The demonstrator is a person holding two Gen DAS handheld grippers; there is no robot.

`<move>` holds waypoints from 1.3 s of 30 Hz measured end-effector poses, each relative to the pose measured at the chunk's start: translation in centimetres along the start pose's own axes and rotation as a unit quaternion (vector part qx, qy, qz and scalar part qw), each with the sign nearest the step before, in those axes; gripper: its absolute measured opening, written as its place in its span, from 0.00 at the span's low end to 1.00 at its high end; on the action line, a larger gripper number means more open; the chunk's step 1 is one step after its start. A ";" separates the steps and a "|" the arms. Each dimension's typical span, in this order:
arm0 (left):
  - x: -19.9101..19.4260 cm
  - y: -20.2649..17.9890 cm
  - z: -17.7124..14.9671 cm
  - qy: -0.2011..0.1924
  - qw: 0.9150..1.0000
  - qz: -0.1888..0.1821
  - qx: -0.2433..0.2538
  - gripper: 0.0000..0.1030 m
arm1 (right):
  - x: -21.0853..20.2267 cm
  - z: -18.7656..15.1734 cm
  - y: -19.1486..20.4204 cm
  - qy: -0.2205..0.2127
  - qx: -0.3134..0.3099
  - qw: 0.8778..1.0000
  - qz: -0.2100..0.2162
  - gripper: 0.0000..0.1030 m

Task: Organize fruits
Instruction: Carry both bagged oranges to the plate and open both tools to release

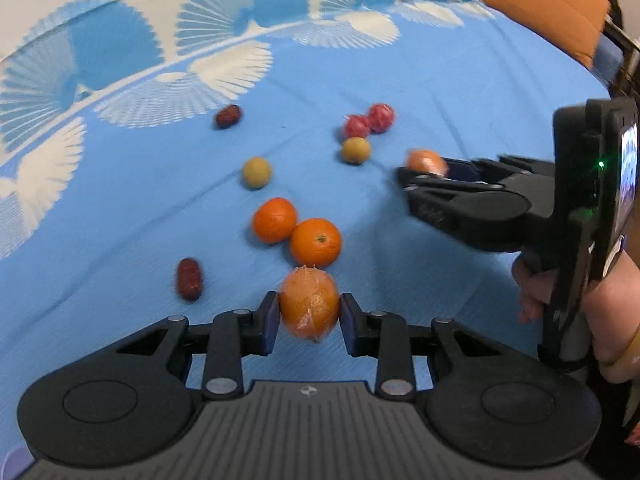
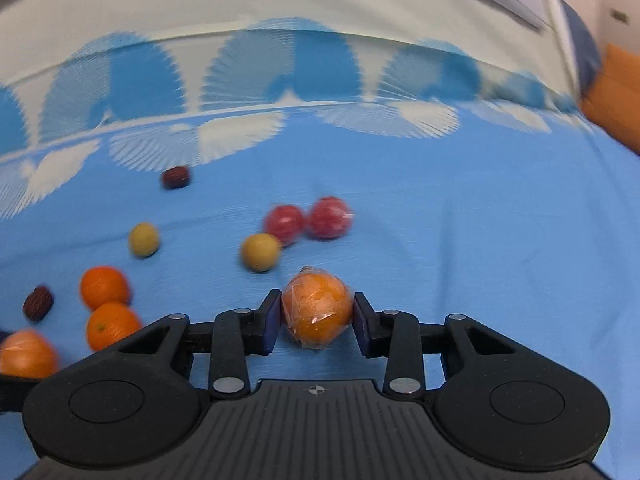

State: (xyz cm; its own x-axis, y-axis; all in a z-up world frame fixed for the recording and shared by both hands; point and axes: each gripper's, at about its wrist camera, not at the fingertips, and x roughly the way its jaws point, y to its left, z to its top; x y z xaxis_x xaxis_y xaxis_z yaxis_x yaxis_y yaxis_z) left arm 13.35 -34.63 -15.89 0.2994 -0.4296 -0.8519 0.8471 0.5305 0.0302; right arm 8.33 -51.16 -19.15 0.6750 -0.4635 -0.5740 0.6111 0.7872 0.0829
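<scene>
My left gripper (image 1: 309, 312) is shut on a plastic-wrapped orange (image 1: 309, 306), just in front of two bare oranges (image 1: 315, 242) (image 1: 274, 220) on the blue cloth. My right gripper (image 2: 316, 316) is shut on another wrapped orange (image 2: 318, 308); it shows in the left wrist view (image 1: 426, 162) at the right, near a yellow fruit (image 1: 356, 150) and two red fruits (image 1: 368, 122). A second yellow fruit (image 1: 256, 172) and two dark red dates (image 1: 229, 116) (image 1: 189, 279) lie apart on the cloth.
The blue cloth (image 1: 460, 92) with white fan patterns covers the whole surface. An orange cushion (image 1: 548, 8) sits at the far right edge. In the right wrist view the red fruits (image 2: 308, 219) and a yellow fruit (image 2: 261, 252) lie just ahead.
</scene>
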 end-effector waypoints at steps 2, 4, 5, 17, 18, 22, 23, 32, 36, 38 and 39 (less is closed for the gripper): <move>-1.9 0.6 -0.3 -0.001 1.000 0.008 -0.023 0.34 | -1.0 0.2 -0.1 -0.007 0.007 1.000 -0.009 0.38; -4.4 1.1 -1.0 -0.006 0.999 0.023 -0.039 0.34 | -3.4 0.5 0.2 -0.020 0.021 1.000 0.005 0.38; -6.0 1.3 -1.6 -0.008 0.998 0.033 -0.046 0.34 | -4.9 0.5 0.4 -0.024 0.025 0.999 0.016 0.38; -24.2 3.3 -12.9 -0.031 0.982 0.100 -0.160 0.34 | -24.7 -3.2 7.6 0.000 -0.029 0.975 0.220 0.38; -25.3 3.2 -13.8 -0.033 0.980 0.103 -0.167 0.34 | -25.9 -3.3 8.3 -0.003 -0.038 0.972 0.232 0.38; -28.9 2.6 -17.3 -0.044 0.975 0.111 -0.187 0.34 | -30.6 -3.7 10.6 -0.023 -0.067 0.960 0.270 0.38; -29.7 2.5 -18.2 -0.048 0.974 0.112 -0.193 0.34 | -31.6 -3.9 11.1 -0.030 -0.073 0.959 0.274 0.38; -35.5 2.2 -23.1 -0.097 0.956 0.149 -0.233 0.34 | -37.0 -5.2 14.2 -0.051 -0.129 0.948 0.285 0.38; -36.7 2.7 -24.3 -0.104 0.951 0.150 -0.250 0.34 | -38.8 -5.9 15.4 -0.056 -0.155 0.944 0.285 0.38; -37.1 3.0 -24.9 -0.106 0.949 0.148 -0.258 0.34 | -39.5 -6.0 15.9 -0.061 -0.164 0.943 0.284 0.38; -37.2 3.1 -25.1 -0.109 0.948 0.146 -0.261 0.34 | -39.8 -6.0 16.1 -0.061 -0.167 0.943 0.282 0.38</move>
State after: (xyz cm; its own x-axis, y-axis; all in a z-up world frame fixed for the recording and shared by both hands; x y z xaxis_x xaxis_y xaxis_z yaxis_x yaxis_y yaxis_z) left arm -6.23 1.37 2.79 0.6193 -0.3201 -0.7169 0.3994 0.9146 -0.0633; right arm -11.19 -17.63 0.12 0.9090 0.0406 -0.4149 -0.0110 0.9972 0.0735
